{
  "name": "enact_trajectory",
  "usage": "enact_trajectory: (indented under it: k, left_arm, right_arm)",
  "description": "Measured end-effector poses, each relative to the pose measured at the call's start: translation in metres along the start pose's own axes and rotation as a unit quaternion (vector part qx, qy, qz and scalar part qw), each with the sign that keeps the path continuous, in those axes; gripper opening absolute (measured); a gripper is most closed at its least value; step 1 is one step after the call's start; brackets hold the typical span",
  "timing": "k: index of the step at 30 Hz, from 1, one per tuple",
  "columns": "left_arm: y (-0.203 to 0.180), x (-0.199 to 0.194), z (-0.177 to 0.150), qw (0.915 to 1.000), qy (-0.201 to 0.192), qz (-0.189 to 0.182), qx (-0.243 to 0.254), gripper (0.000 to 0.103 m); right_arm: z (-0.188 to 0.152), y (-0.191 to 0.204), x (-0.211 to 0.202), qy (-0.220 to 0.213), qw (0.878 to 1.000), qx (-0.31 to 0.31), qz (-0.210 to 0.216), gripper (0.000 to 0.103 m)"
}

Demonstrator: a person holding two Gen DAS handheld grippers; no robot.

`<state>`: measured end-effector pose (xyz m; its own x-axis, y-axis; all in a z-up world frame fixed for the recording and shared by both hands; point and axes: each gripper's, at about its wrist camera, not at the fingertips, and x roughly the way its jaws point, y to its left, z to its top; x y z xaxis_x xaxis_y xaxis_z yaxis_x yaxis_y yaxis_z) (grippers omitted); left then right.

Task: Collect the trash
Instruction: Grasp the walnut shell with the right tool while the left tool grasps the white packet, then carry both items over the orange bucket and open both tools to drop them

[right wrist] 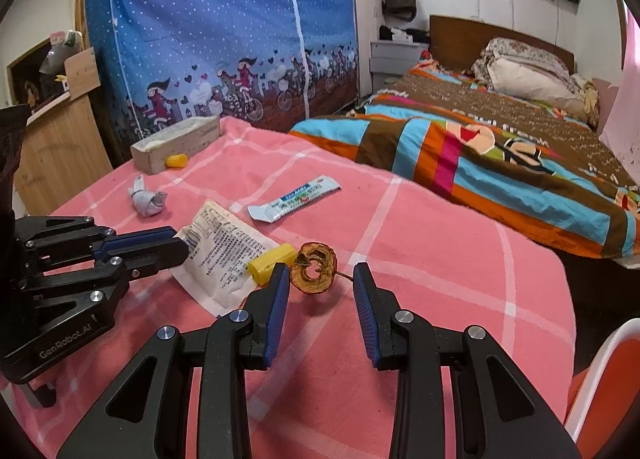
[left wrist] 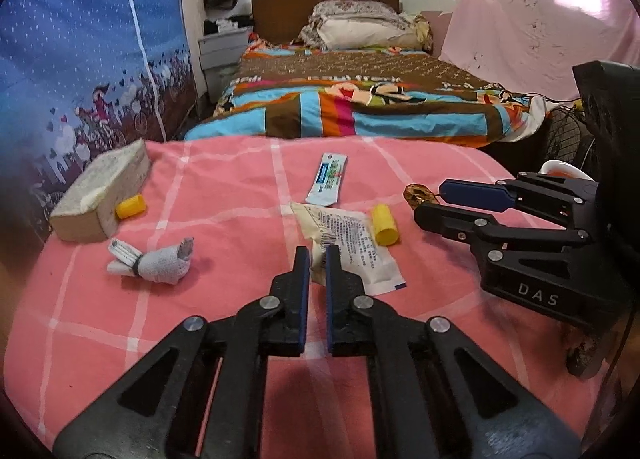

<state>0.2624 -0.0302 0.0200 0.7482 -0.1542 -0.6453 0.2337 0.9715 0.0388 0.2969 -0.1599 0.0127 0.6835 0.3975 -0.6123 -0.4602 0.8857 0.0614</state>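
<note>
My left claw (left wrist: 318, 255) pinching the near edge of the white wrapper (left wrist: 352, 243) on the pink bed (left wrist: 224, 195), my right claw (right wrist: 322, 283) hanging part open around the dried fruit ring (right wrist: 314, 267), gripping nothing.

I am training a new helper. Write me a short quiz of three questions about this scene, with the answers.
1. True or false: the left gripper pinches the blue-and-white wrapper.
2. What lies between the fingers of the right gripper? A. a yellow cap. B. a brown dried ring. C. a rolled sock.
3. Fill in: ___ yellow caps lie on the pink cloth.

Key: 1 false, it pinches the white packet. 2 B. 3 two.
</note>
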Motion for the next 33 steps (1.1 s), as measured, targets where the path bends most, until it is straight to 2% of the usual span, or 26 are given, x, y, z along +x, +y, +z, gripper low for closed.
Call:
enact_trajectory:
  k: [8, 14, 19, 24, 27, 33]
  left_arm:
    - [-0.016, -0.029, -0.002, 0.9965, -0.071, 0.029, 0.034, 0.007]
    - [-0.019, -0.053, 0.000, 0.9906, -0.131, 0.033, 0.023, 0.007]
    - [-0.027, -0.079, 0.005, 0.9806, -0.194, 0.025, -0.002, 0.007]
    - [-0.049, -0.098, 0.012, 0.9689, -0.247, 0.020, -0.001, 0.007]
    - [-0.065, -0.108, 0.016, 0.9621, -0.273, 0.011, 0.008, 0.007]
    - [-0.103, -0.117, 0.025, 0.9522, -0.303, -0.024, 0.032, 0.007]
  right_arm:
    - [-0.004, 0.005, -0.032, -0.081, 0.997, -0.012, -0.016, 0.031]
    - [-0.008, -0.002, -0.065, -0.158, 0.987, 0.007, -0.020, 0.031]
    - [-0.015, -0.009, -0.098, -0.230, 0.972, 0.017, -0.037, 0.031]
    - [-0.020, -0.018, -0.132, -0.299, 0.952, 0.024, -0.063, 0.031]
    - [-0.024, -0.029, -0.152, -0.330, 0.940, 0.039, -0.078, 0.031]
    - [-0.036, -0.054, -0.185, -0.360, 0.923, 0.065, -0.116, 0.031]
